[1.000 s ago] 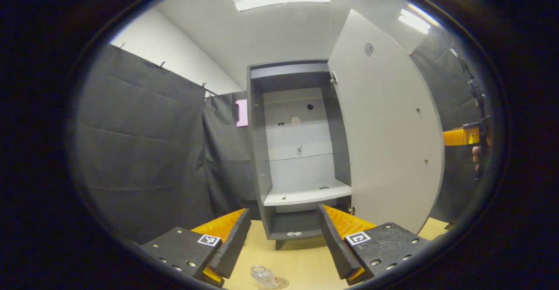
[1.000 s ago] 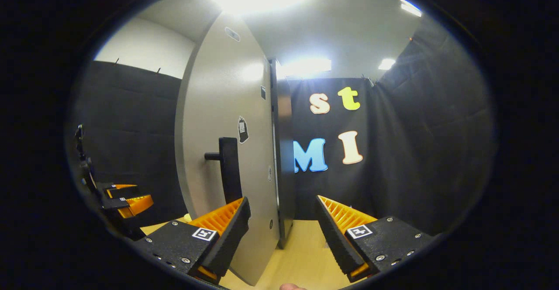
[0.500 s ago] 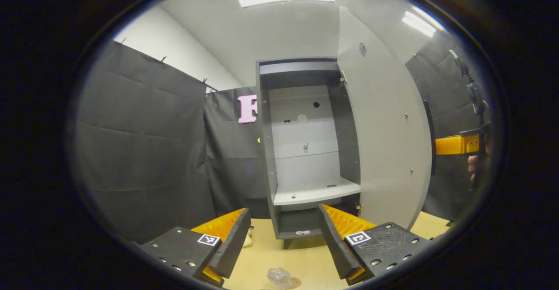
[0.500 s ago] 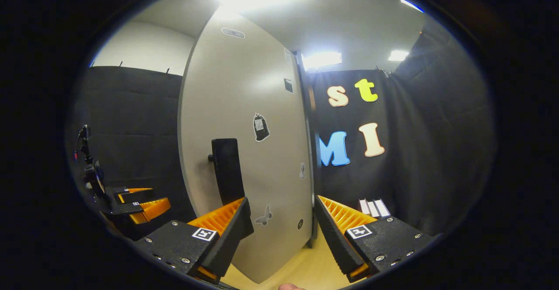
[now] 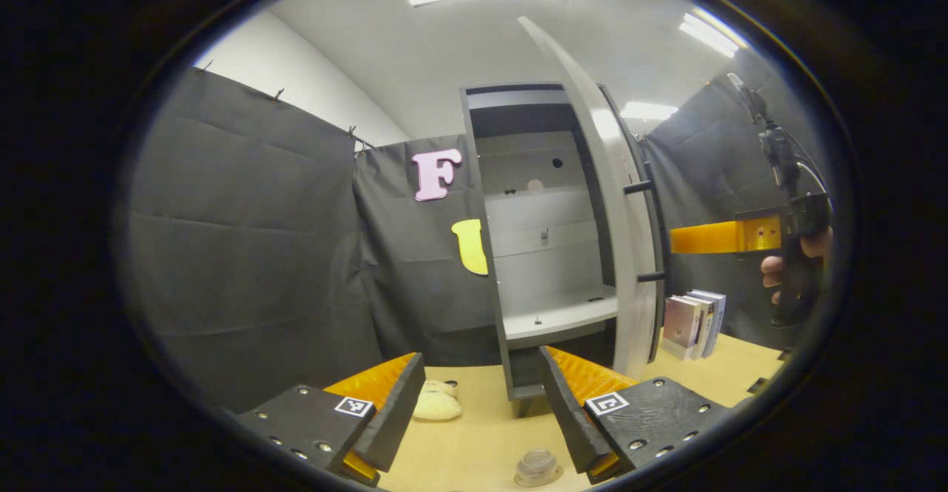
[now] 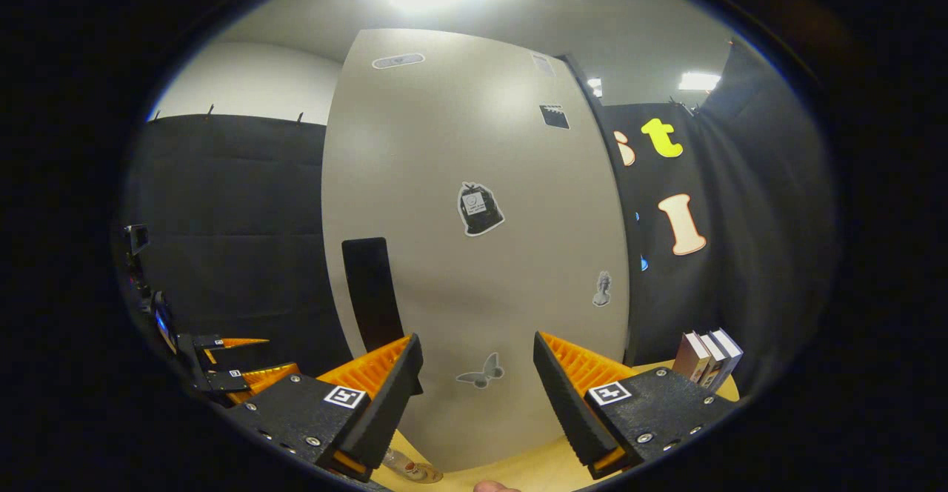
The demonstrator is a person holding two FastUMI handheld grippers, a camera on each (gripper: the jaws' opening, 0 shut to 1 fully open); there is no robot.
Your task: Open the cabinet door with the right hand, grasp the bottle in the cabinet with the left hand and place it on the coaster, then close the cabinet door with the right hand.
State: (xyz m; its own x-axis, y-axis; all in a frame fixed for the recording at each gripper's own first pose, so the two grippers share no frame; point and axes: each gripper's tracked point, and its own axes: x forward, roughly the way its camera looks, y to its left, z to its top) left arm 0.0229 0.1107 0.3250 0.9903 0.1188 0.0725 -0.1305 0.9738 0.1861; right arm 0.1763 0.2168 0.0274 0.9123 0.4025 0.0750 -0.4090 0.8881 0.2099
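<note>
Standing on the bench point(image 5: 474, 433) near the bottom of the left gripper view, the clear bottle point(image 5: 538, 466) sits on a thin round coaster point(image 5: 552, 474), seen from above so that mostly its cap and shoulders show. In the right gripper view the bottle point(image 6: 404, 467) appears low at the edge, partly hidden behind that gripper's left-hand finger. The bottle lies just ahead of and between the left gripper point(image 5: 481, 410) fingers, nearer the right-hand one, with a clear gap on both sides; those fingers are spread wide and hold nothing.

Beyond the bottle stands the tall grey cabinet point(image 5: 518, 240). Its inside is pale, with a light shelf point(image 5: 559, 314) partway down that carries no bottle. The cabinet door point(image 5: 615, 203) is seen almost edge-on, partly swung, with a dark handle point(image 5: 655, 233) on its outer face. In the right gripper view the door's broad front point(image 6: 474, 240) carries several stickers and the dark handle point(image 6: 370, 292).

The right gripper point(image 6: 478, 396) faces that front with fingers spread wide, gripping nothing; whether they touch the door cannot be told. From the left gripper view it is held level by a hand point(image 5: 796, 255) at the right edge.

A pale soft toy point(image 5: 437, 407) lies on the bench left of the cabinet, and some books point(image 5: 692, 321) stand to its right.
</note>
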